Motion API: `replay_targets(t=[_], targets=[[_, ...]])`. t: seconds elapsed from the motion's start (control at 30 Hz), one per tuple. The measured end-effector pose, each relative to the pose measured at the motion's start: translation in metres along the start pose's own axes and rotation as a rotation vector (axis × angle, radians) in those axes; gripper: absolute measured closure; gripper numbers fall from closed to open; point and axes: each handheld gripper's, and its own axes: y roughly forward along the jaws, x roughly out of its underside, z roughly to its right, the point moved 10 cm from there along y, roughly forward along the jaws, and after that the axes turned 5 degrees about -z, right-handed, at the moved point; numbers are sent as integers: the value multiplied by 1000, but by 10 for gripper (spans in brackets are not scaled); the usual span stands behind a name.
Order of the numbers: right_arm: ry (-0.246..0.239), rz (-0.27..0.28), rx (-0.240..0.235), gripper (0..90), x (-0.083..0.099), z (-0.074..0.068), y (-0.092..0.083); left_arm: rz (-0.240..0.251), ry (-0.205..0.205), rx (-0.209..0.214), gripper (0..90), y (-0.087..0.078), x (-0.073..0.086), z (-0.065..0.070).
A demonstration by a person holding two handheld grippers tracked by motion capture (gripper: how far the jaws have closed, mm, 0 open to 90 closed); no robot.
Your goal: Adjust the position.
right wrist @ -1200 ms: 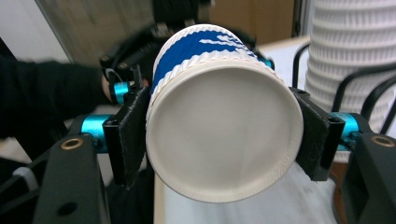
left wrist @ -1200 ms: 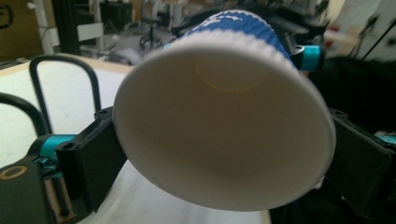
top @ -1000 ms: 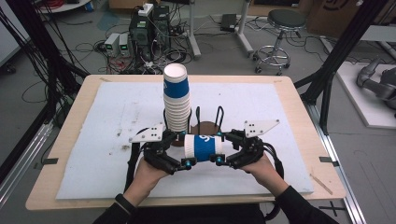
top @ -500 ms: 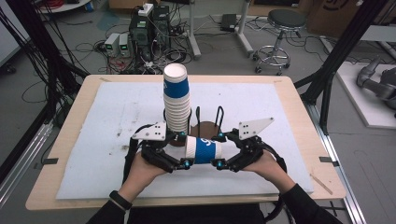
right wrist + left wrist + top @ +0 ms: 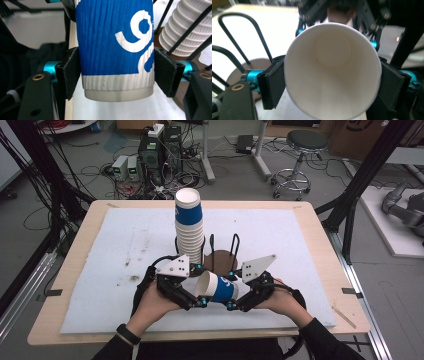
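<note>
Near the front edge of the tabletop (image 5: 320, 245) we see a blue-and-white paper cup (image 5: 217, 288) held on its side between the two grippers, clear of the white mat (image 5: 100, 270). The left gripper (image 5: 195, 302) has its pads against the cup's open rim, its jaws having just widened a little, while the right gripper (image 5: 234, 305) has just closed and now clamps the cup's base end. Behind them, toward the middle of the tabletop, a tall stack of paper cups (image 5: 190, 227) stands upright in a black wire rack (image 5: 223, 251) on a round brown base.
</note>
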Motion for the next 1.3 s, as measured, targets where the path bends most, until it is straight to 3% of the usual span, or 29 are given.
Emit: replay_targets(t=[0.13,0.27,0.37,0.5,0.7,0.73,0.83,0.97,1.03,1.07,1.17,1.2,1.3], targets=[[36,90,-28,291,-6,1,-5,144,-57,19,134,-4,-9,-1],[88,197,-43,291,-13,2,-12,245,-116,25,98,-3,-14,-2],[107,247,-55,290,-17,2,-14,298,-158,54,98,-4,-18,-1],[106,256,-58,291,-18,0,-11,302,-150,53,178,-5,-18,-1],[89,226,-45,288,-16,-1,-7,262,-129,55,209,-6,-17,-1],[81,198,-46,268,-15,-2,-6,251,-124,58,211,-7,-17,-1],[73,189,-28,210,-16,-2,-8,196,-98,43,217,-8,-16,-1],[79,160,-37,204,-16,-4,-3,140,-56,28,218,-7,-18,1],[84,138,-31,216,-13,-5,3,117,-40,23,221,-6,-20,3],[73,135,-35,286,-12,-6,6,114,-38,29,221,-6,-21,4],[80,160,-54,305,-13,-8,11,138,-25,10,215,-5,-26,6],[88,200,-55,304,-15,-8,11,162,-30,5,181,-5,-28,6],[98,243,-68,304,-19,-9,10,274,-67,10,168,-5,-36,7]])
